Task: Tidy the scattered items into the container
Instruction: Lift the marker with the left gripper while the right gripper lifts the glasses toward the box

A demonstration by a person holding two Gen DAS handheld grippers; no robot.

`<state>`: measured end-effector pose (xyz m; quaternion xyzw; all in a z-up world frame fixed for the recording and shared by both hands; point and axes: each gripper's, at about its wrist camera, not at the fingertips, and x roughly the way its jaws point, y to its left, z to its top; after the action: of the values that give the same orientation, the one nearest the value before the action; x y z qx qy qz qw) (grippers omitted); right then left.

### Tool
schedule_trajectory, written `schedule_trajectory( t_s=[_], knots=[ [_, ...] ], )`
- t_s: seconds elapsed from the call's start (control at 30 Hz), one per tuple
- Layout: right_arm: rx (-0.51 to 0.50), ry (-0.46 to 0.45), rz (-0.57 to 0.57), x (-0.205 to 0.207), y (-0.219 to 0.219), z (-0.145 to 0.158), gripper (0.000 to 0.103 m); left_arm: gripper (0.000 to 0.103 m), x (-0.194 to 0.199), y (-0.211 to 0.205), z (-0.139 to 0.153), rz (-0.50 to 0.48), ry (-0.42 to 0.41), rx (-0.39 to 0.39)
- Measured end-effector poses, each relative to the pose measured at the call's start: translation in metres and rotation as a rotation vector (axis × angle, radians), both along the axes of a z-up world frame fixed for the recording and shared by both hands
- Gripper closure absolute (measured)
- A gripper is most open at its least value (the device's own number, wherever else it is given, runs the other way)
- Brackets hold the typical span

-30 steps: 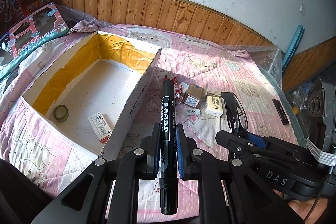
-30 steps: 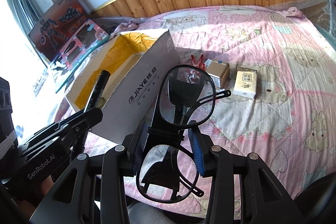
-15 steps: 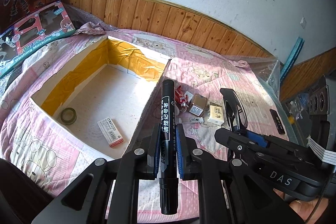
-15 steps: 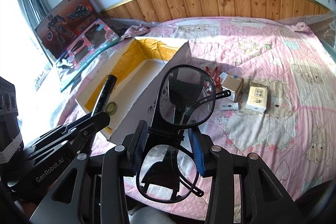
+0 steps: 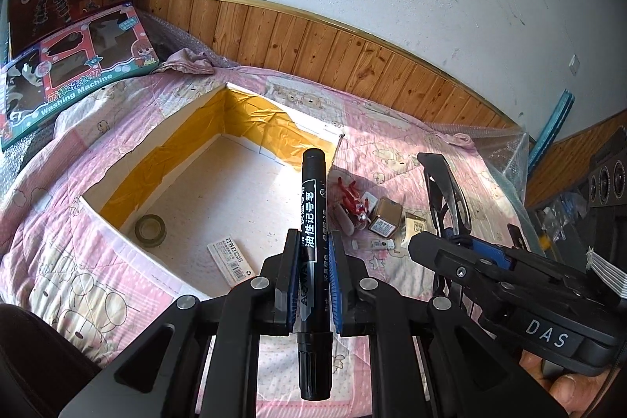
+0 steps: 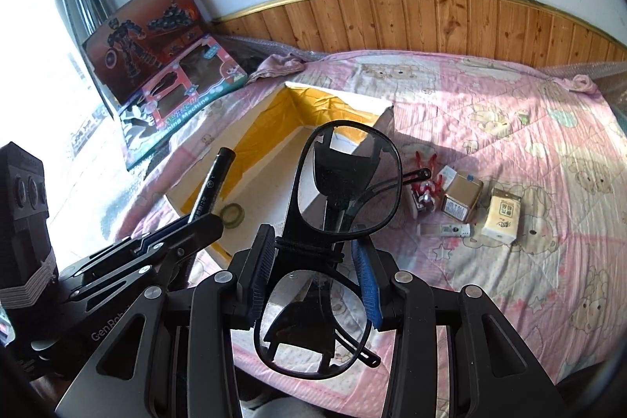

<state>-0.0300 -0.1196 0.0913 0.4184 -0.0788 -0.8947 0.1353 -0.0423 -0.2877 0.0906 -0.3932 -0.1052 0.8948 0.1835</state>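
While both loads hang above the bed, my left gripper (image 5: 310, 286) has its fingers pinching the black marker (image 5: 312, 222) mid-barrel, my right gripper (image 6: 313, 281) clamps the glasses (image 6: 333, 222) at the bridge; the open box (image 5: 117, 179) waits ahead-left.

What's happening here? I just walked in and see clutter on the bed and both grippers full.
A person is tidying items into the open cardboard box on the pink quilt. The left gripper holds a black marker; the right gripper holds black-framed glasses. A tape roll and a small labelled packet already lie in the box. A red toy, a brown box, a tissue pack and a small tube remain on the quilt.
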Motion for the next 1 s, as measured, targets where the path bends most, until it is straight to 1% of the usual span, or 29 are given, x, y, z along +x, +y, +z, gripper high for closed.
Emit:
schedule_trajectory(
  t_s=[0.23, 0.47, 0.73, 1.0],
  knots=[
    [0.009, 0.011, 0.035, -0.009, -0.020, 0.008, 0.061, 0.089, -0.008, -0.019, 0.001, 0.020, -0.021, 0.047],
    [0.017, 0.020, 0.072, -0.019, -0.042, 0.015, 0.061, 0.089, -0.017, -0.037, 0.003, 0.047, -0.018, 0.059],
    [0.024, 0.026, 0.125, -0.032, -0.070, 0.020, 0.061, 0.089, -0.029, -0.062, 0.010, 0.083, -0.001, 0.056],
    [0.035, 0.026, 0.183, -0.046, -0.097, 0.019, 0.061, 0.089, -0.045, -0.093, 0.011, 0.142, 0.004, 0.029]
  ],
)
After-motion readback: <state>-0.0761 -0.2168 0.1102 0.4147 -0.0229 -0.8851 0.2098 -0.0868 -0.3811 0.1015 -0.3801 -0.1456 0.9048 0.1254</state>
